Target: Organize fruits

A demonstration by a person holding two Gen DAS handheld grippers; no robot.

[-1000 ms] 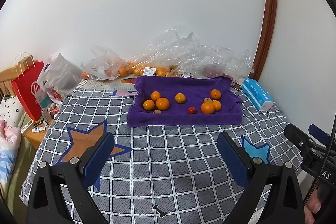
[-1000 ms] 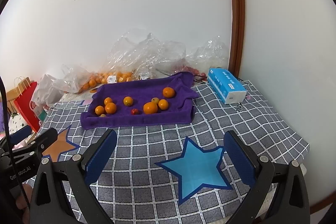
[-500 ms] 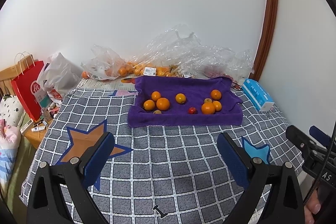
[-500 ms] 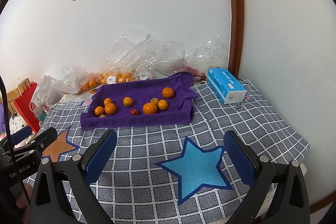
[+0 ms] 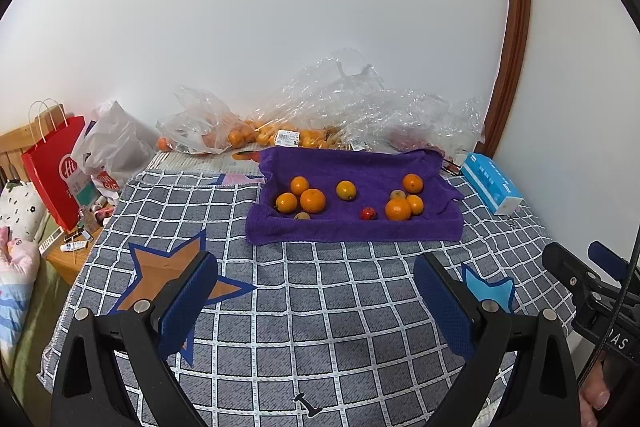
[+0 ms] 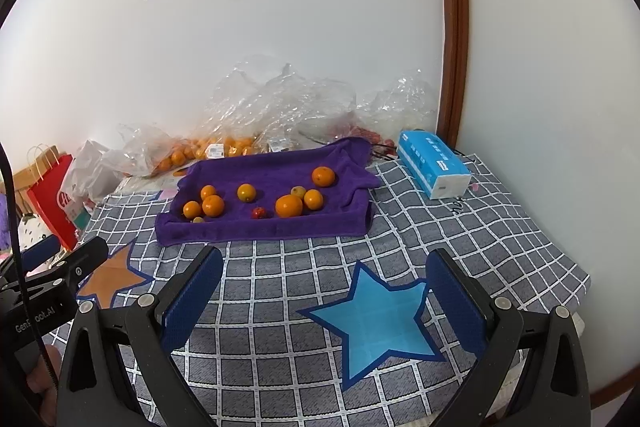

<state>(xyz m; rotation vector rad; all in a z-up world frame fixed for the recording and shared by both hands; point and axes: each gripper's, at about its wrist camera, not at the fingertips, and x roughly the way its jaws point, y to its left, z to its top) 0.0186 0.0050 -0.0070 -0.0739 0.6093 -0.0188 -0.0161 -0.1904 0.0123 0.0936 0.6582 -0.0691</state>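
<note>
Fruits (image 5: 313, 200) on purple towel (image 5: 352, 227), well beyond both hand-held grippers (image 5: 316, 303) (image 6: 324, 301), jaws apart, empty.

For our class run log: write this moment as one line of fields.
left claw: open, empty | right claw: open, empty | fruits: loose on purple towel | bagged oranges: behind towel | stage: none grasped yet

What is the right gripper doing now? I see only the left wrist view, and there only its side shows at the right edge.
Observer: The right gripper is open and empty, over the checked cloth.
Operator: What lies under it?
Observer: A whole blue star lies between its fingers; your view shows only part of it.
Operator: Is the fruit near it?
Observer: No. The oranges sit on the purple towel, farther ahead, apart from it.
</note>
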